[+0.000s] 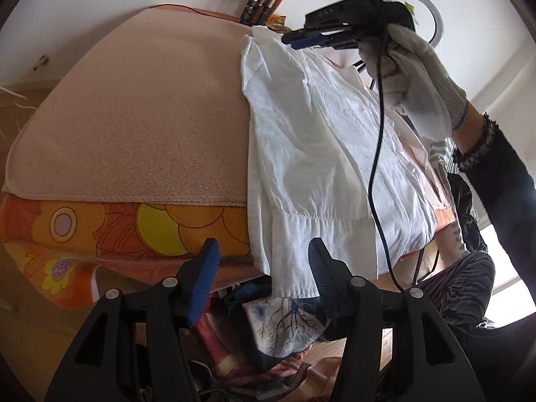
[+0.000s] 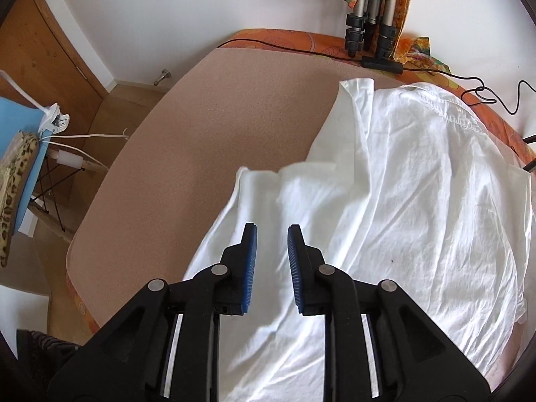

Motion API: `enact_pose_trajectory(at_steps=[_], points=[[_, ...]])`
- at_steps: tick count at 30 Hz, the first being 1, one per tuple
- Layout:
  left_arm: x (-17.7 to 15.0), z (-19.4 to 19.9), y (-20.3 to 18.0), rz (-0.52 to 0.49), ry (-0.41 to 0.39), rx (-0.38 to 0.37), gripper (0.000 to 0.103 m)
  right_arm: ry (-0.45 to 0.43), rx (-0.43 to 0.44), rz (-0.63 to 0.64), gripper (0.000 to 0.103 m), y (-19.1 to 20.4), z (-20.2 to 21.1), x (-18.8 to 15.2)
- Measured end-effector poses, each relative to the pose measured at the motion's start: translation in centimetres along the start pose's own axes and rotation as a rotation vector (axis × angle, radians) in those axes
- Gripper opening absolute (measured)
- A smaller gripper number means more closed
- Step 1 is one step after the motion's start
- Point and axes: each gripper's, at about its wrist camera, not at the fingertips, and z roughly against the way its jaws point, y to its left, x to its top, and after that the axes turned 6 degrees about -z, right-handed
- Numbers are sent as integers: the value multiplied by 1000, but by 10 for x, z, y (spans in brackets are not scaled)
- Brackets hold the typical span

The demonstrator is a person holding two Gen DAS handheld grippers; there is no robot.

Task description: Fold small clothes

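Bright, soft daylight, perhaps from a window; fisheye edges warp and darken.

Your right gripper [image 2: 272, 234] hangs over the near-left part of a white shirt [image 2: 418, 207], blue pads [image 2: 250, 268] parted, nothing between them. Shirt lies crumpled on a pink mat [image 2: 207, 140], collar at the far side. Tripod legs [image 2: 368, 33] and a black cable [image 2: 435, 68] at the far edge.

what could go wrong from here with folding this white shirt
The white shirt overhangs the near edge of the table, so a tug by the open left gripper might slide it off. A black cable crosses the cloth and could snag a fold. The open right gripper hovers above wrinkled fabric, which might fold unevenly.
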Motion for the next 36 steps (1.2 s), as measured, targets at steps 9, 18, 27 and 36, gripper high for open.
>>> enact_pose_trajectory(at_steps=[9,18,27,36], points=[[0,-4,-1,30,1,-11,54,79,4,66,20,-8,-10,-67],[-6,-11,-16,9,20,-58,51,87,8,33,20,-7,-8,-52],[1,-15,-18,18,12,-89,10,68,30,22,53,26,-3,-3],[4,-9,-36,-85,-41,-87,5,91,-100,-27,58,51,-48,34]])
